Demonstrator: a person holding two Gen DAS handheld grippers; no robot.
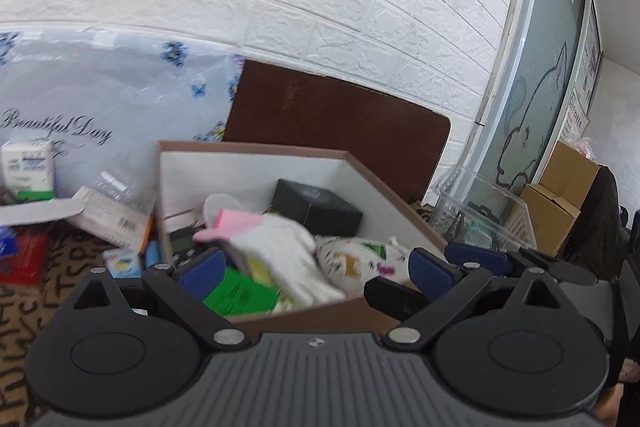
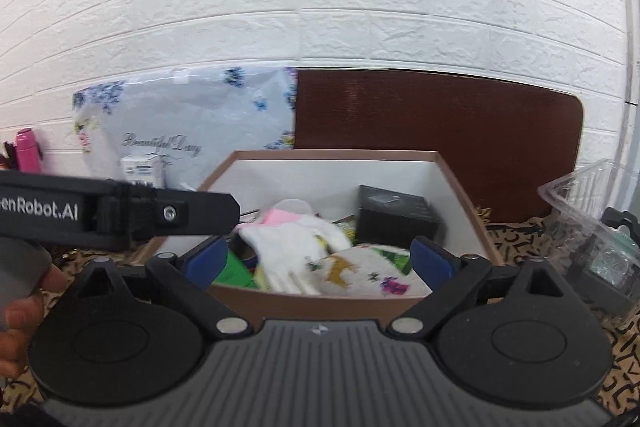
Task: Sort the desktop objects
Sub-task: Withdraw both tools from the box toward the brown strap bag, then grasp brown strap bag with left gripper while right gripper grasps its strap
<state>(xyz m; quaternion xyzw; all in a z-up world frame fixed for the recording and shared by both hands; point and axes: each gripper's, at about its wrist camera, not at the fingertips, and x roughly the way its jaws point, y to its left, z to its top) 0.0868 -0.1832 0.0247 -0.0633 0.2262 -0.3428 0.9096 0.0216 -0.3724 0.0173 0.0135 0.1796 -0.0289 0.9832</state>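
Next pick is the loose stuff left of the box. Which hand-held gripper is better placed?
Probably left. Its hand-held gripper is open and empty, with the small boxes beside the brown box in view.

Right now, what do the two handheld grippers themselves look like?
Both look the same: the left gripper and right gripper have a grey ribbed body, black linkage arms with silver pivot pins, two round black discs, and blue pads on the fingers. Seen from the right camera, the left gripper's black side bar carries white lettering ending "enRobot.AI". No cables or sleeves are visible.
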